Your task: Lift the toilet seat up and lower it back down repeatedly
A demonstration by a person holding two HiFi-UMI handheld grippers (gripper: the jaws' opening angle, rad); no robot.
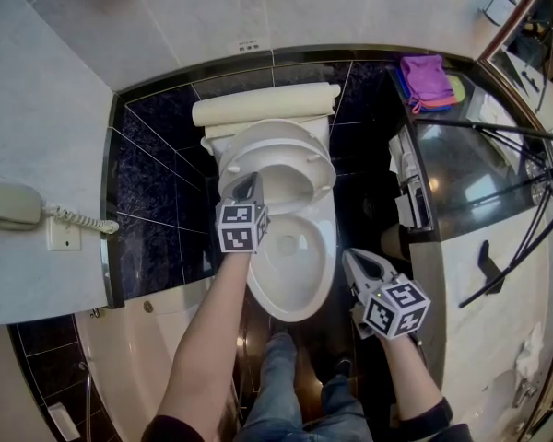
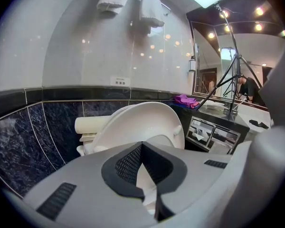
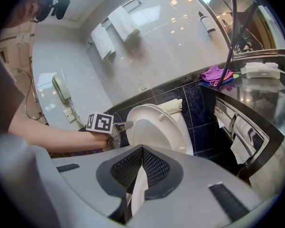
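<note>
The white toilet seat [image 1: 286, 150] stands raised at a tilt over the open bowl [image 1: 300, 270], hinged at the cream tank [image 1: 263, 109]. My left gripper [image 1: 250, 188] is shut, with its tips against the seat's left edge. In the left gripper view the seat's underside [image 2: 142, 120] rises just beyond the closed left gripper [image 2: 141, 145]. My right gripper [image 1: 355, 261] hangs to the right of the bowl, shut and holding nothing. In the right gripper view, the closed right gripper [image 3: 142, 151] faces the tilted seat [image 3: 156, 132], and the left gripper [image 3: 127, 125] touches the seat's rim.
A wall phone [image 1: 14, 205] hangs at the left. At the right runs a dark counter [image 1: 470, 173] with a purple cloth [image 1: 427, 81], paper holders [image 1: 407, 187] on its side and tripod legs [image 1: 516, 136] across it. The person's legs [image 1: 286, 385] stand before the bowl.
</note>
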